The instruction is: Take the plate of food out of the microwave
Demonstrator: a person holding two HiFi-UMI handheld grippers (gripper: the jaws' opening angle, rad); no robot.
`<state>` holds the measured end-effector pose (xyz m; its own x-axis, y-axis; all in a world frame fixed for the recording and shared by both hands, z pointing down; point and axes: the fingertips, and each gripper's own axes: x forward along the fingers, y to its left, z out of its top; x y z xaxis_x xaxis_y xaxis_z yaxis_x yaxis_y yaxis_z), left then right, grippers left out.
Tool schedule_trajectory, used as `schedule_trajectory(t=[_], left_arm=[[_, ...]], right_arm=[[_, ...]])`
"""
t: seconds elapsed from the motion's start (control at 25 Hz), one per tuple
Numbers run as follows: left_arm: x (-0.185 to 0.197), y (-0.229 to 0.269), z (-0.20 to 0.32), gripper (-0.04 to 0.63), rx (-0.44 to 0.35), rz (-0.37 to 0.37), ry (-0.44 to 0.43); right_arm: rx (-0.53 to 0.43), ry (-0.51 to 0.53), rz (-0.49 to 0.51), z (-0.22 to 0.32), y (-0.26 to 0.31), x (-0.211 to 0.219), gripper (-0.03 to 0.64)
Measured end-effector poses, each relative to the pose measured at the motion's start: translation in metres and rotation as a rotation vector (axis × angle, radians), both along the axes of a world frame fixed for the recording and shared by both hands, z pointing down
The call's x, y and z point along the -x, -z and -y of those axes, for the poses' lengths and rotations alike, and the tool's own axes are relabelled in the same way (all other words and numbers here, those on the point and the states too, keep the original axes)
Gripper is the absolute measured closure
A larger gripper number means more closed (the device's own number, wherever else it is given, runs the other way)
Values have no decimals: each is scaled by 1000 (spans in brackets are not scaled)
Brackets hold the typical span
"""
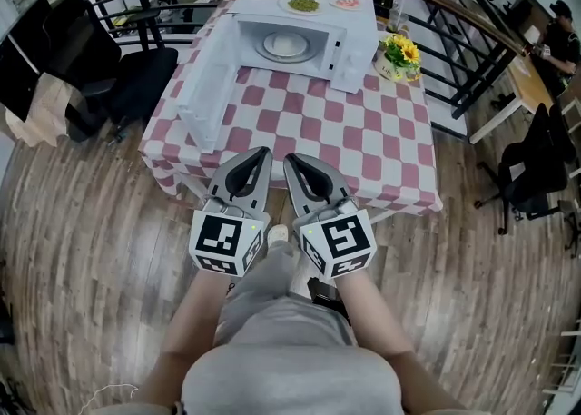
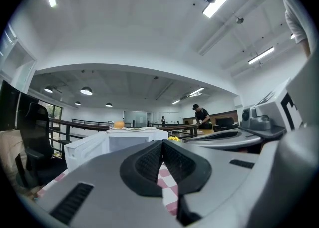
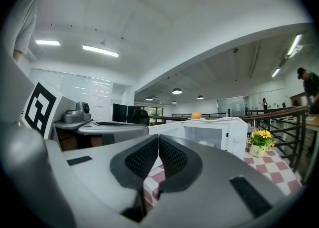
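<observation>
Plate of food (image 1: 287,44) | white, round, pale contents | inside open microwave (image 1: 356,54)

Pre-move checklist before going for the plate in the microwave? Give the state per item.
1. White microwave, door open: ok.
2. White round plate visible inside: ok. What food is on it: cannot tell.
3. Left gripper open for a grasp: not ok, it is shut and empty.
4. Right gripper open: not ok, it is shut and empty.
5. Grippers at the opening: not ok, both are at the near edge of the pink-and-white checked tablecloth.
6. Small pot of yellow flowers out of the path: ok, it stands right of the microwave.
</observation>
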<state>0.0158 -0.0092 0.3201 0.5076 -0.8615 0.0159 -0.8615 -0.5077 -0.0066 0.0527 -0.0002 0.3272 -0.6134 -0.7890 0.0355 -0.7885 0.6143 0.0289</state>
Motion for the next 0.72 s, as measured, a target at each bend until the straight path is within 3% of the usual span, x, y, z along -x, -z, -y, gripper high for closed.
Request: schedule_trajectory(t=[0.72], left_arm=[[-29,-11,115,592,38,-27,-75]], right_arm=[[62,-86,31,103,-16,-34,592]])
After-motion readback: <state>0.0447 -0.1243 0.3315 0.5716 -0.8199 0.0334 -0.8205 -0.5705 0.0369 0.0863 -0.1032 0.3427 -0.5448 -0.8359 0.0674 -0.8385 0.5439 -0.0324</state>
